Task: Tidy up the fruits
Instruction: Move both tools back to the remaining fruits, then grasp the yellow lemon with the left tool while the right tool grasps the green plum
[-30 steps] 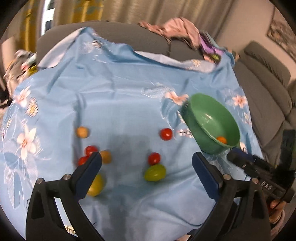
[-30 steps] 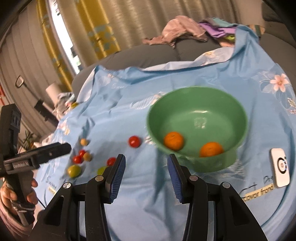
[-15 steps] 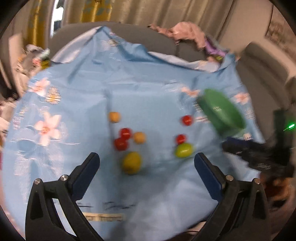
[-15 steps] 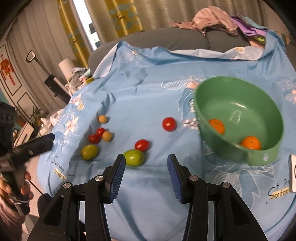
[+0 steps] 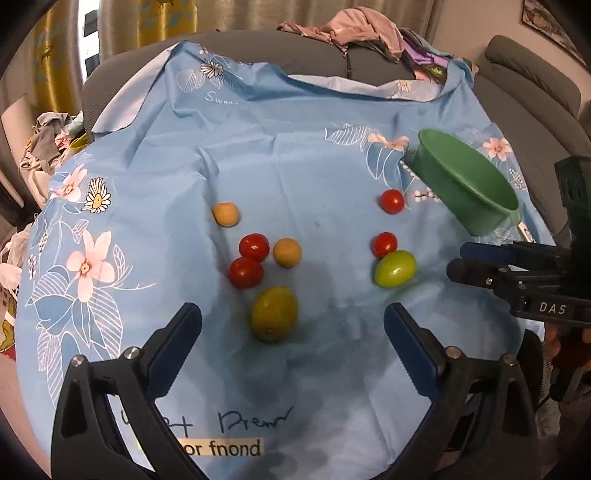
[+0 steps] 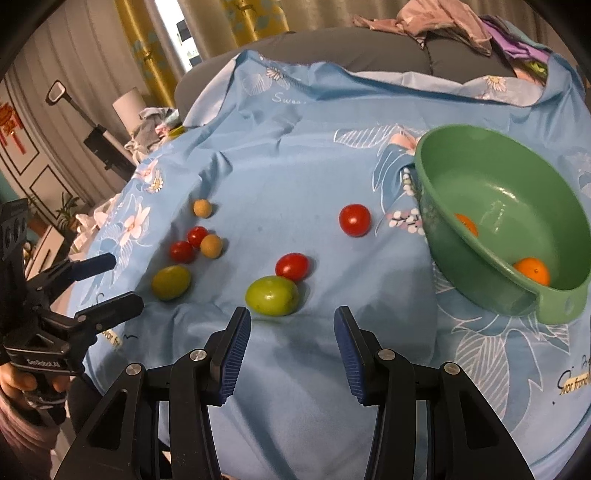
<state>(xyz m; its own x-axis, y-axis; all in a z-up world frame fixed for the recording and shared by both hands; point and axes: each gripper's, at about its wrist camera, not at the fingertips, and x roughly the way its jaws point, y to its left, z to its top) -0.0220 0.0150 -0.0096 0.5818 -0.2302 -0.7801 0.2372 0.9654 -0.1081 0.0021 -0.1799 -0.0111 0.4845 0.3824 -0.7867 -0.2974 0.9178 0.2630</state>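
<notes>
Several small fruits lie on a blue flowered cloth (image 5: 295, 155). A yellow-green fruit (image 5: 274, 313) lies just ahead of my open, empty left gripper (image 5: 293, 325). A brighter green fruit (image 6: 272, 295) lies just ahead of my open, empty right gripper (image 6: 291, 325), with a red tomato (image 6: 291, 266) touching it behind. Another red tomato (image 6: 354, 220) lies near the green bowl (image 6: 476, 280), which holds two oranges (image 6: 532, 271). Two red tomatoes (image 5: 249, 260) and two tan balls (image 5: 287, 252) cluster at the left.
The cloth covers a grey sofa (image 5: 524, 92) with a heap of clothes (image 5: 354, 29) on its back. The cloth's front edge drops off below the grippers. Curtains (image 6: 155, 48) and clutter stand at the left.
Both grippers have swung left and come closer to the loose fruits. The right gripper, earlier facing the bowl, now faces the green fruit. Both stay open.
</notes>
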